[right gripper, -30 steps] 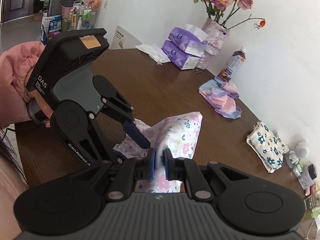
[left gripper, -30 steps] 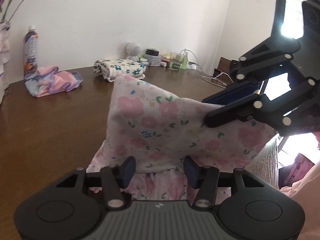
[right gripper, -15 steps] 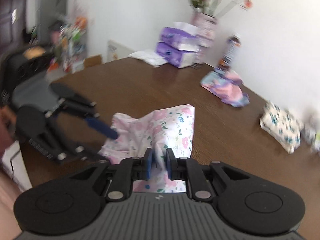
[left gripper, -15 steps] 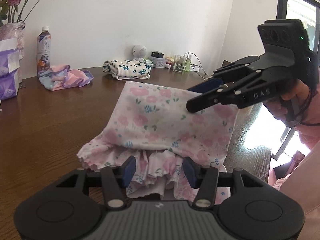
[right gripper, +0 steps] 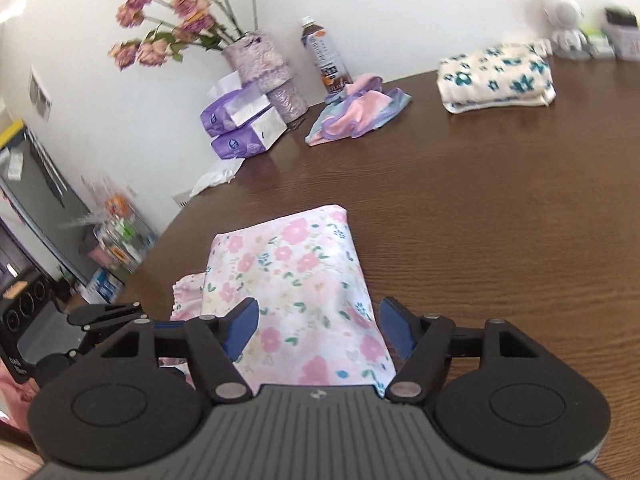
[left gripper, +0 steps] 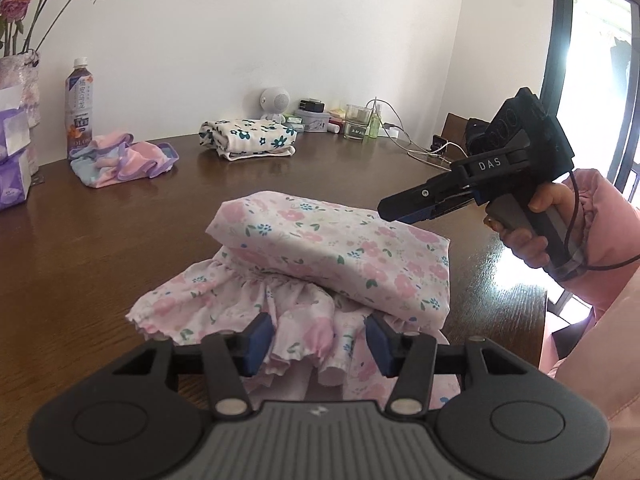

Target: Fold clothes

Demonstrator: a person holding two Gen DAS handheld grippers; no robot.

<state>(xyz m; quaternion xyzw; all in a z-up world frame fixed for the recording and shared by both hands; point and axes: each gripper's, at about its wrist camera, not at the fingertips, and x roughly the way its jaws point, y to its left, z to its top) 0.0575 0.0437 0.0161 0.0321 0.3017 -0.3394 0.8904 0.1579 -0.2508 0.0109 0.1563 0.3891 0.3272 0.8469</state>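
Note:
A pink floral garment [left gripper: 332, 256] lies on the brown table [left gripper: 100, 264], its top half folded over a frilled hem. My left gripper [left gripper: 319, 342] is at the near side, open about half way. The frilled hem lies loose between its fingers, unpinched. In the right wrist view the folded garment [right gripper: 296, 280] runs forward from my right gripper [right gripper: 318, 326]. That gripper's jaws are opening, and its pads stand clear on either side of the cloth. From the left wrist view the right gripper [left gripper: 386, 210] hovers just over the fold's far right corner, held by a hand in a pink sleeve.
A folded blue-flowered cloth [left gripper: 248, 138] and a crumpled pastel cloth [left gripper: 120, 160] lie farther back. A bottle [right gripper: 326, 56], a flower vase [right gripper: 264, 68] and tissue packs [right gripper: 244, 124] stand at the wall. Small items and cables [left gripper: 356, 124] sit at the back right. The table edge [left gripper: 536, 300] is close on the right.
My right gripper came down with the raised cloth, rolled level, laid it over the hem and opened off it. The left gripper stayed as it was.

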